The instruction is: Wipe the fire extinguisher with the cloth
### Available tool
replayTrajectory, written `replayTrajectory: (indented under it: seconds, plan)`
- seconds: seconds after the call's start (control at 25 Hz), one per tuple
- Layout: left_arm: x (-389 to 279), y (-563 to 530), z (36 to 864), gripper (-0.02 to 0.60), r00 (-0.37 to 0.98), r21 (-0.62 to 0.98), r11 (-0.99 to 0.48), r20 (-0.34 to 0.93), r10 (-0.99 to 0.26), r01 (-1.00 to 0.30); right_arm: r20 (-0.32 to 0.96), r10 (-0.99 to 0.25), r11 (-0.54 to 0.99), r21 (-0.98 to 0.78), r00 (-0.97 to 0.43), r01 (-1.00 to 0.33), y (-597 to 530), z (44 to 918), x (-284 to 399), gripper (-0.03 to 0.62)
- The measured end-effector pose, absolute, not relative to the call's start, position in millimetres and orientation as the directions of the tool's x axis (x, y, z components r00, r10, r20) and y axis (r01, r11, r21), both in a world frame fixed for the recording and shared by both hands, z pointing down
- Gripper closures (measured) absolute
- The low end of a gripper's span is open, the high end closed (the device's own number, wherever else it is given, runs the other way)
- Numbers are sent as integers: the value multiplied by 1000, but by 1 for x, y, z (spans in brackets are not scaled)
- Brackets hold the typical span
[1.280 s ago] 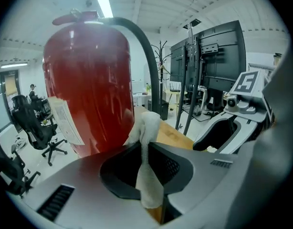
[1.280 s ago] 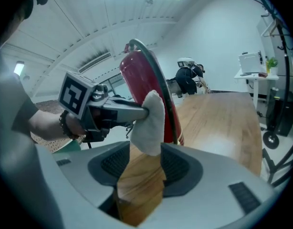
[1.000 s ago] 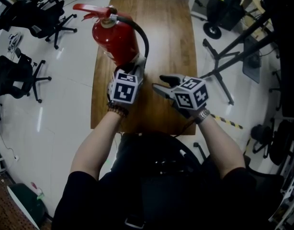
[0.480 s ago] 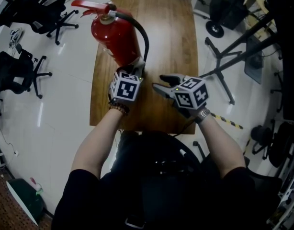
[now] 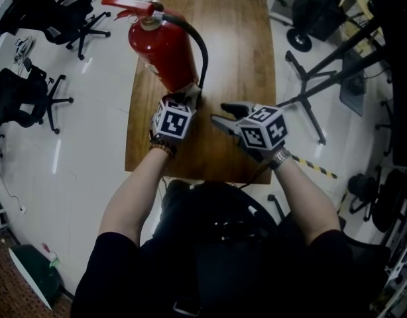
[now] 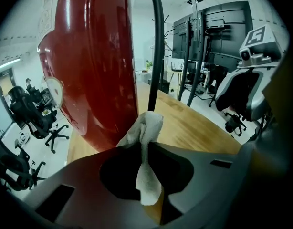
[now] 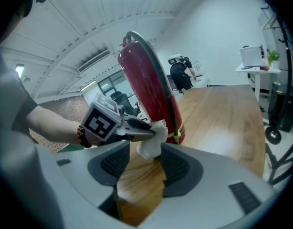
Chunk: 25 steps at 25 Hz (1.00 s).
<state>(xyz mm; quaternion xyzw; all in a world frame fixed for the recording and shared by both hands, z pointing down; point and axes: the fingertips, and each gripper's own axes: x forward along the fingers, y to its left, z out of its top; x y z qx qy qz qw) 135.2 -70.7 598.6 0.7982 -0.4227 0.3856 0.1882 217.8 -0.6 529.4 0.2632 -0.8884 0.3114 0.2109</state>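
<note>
A red fire extinguisher (image 5: 160, 48) with a black hose (image 5: 202, 52) stands upright on the wooden table (image 5: 236, 58). My left gripper (image 5: 185, 100) is shut on a white cloth (image 6: 145, 149), and the cloth presses against the lower red body (image 6: 96, 66). In the right gripper view the same cloth (image 7: 152, 141) touches the extinguisher (image 7: 149, 89) near its base. My right gripper (image 5: 225, 116) hovers open over the table to the right of the left one, nothing between its jaws.
Black office chairs (image 5: 31, 98) stand on the pale floor to the left. Dark metal stands and frames (image 5: 323, 78) crowd the right side. The table's near edge (image 5: 190, 174) lies just below my grippers.
The extinguisher and my left gripper with the cloth have shifted slightly right and up in the view. The right gripper has stayed where it was.
</note>
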Motion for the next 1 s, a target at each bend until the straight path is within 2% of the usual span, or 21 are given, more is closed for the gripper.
replayTrajectory:
  seconds: [0.16,0.36,0.68,0.88,1.0]
  plan:
    - [135,-60,575,538,413,25,-591,739,-532,-807,544,-343,659,-442,-766,-608,-5,532,216,359]
    - [138,-41,524,538,563,147,-637,640,-522,-757,511,-331,645,-491,-793,-586,-9,524,203,358]
    - [127,-9,450,538,788,349,-723,428,-442,-596,469,-238,680,-544,-850,-491,-2,494,164,211]
    - [120,11,423,538,870,406,-778,335,-362,-480,482,-152,742,-521,-863,-422,20,480,138,204]
    - [118,23,410,538,905,422,-808,293,-308,-412,481,-149,769,-493,-864,-407,27,467,125,204]
